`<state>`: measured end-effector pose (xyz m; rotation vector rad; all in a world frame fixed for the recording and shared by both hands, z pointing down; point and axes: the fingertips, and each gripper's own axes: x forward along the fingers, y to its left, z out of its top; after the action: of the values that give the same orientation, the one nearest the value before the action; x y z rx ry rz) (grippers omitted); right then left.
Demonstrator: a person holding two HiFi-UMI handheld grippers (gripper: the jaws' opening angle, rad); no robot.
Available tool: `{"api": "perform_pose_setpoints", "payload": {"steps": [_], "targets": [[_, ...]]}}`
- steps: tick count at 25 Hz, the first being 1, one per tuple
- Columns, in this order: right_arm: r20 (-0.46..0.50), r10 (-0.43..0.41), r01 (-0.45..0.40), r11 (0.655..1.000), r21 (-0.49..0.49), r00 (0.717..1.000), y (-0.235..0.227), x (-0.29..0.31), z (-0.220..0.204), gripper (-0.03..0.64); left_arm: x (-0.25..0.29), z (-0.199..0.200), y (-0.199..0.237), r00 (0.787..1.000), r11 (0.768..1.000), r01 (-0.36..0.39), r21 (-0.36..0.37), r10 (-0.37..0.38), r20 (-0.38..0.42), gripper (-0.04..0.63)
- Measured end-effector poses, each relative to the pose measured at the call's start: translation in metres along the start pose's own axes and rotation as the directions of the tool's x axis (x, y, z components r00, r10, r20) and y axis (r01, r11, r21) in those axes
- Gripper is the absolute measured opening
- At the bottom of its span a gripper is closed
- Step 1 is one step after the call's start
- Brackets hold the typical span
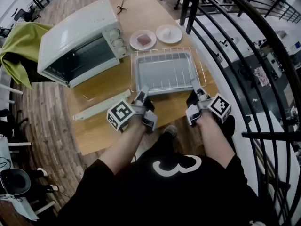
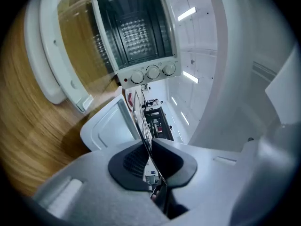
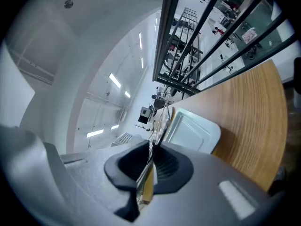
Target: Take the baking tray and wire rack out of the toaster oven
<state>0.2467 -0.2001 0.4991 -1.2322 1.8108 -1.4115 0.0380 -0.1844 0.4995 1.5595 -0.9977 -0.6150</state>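
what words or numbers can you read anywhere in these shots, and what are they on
"3", or a white shape much like it: on the person's black shirt
oven dials: any markings are too small to read
marker cubes: black and white square patterns only, no letters
Nothing else readable.

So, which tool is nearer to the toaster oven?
Left. The left tool grips the wire rack on the side toward the toaster oven; the right tool grips it farther away.
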Motion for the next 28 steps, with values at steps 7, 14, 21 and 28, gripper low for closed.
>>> {"api": "perform_pose_setpoints", "payload": {"steps": [7,14,21,28], "targets": [[-0.037,-0.034,0.035,0.999,0.010,0.999,-0.034,0.021,0.000,0.020,0.016,-0.001,0.030,0.999,0.999,-0.042,-0.013,0.042,0.001,0.026],[-0.066,-0.044,0.043,0.999,-0.016,0.997,-0.049,0.035,-0.002,0.023,0.026,-0.002,0.051,0.998,0.998,-0.066,-0.016,0.066,-0.002,0.029],[-0.095,-0.067,0.060,0.995,-0.077,0.993,-0.055,0.028,-0.005,0.026,0.023,-0.012,0.055,0.997,0.997,-0.072,0.037,0.073,-0.037,0.038],[-0.175,-0.084,0.031,0.957,-0.289,0.981,-0.046,0.028,-0.009,0.127,0.023,-0.015,0.052,0.991,0.975,-0.061,0.215,0.084,-0.099,0.111]]}}
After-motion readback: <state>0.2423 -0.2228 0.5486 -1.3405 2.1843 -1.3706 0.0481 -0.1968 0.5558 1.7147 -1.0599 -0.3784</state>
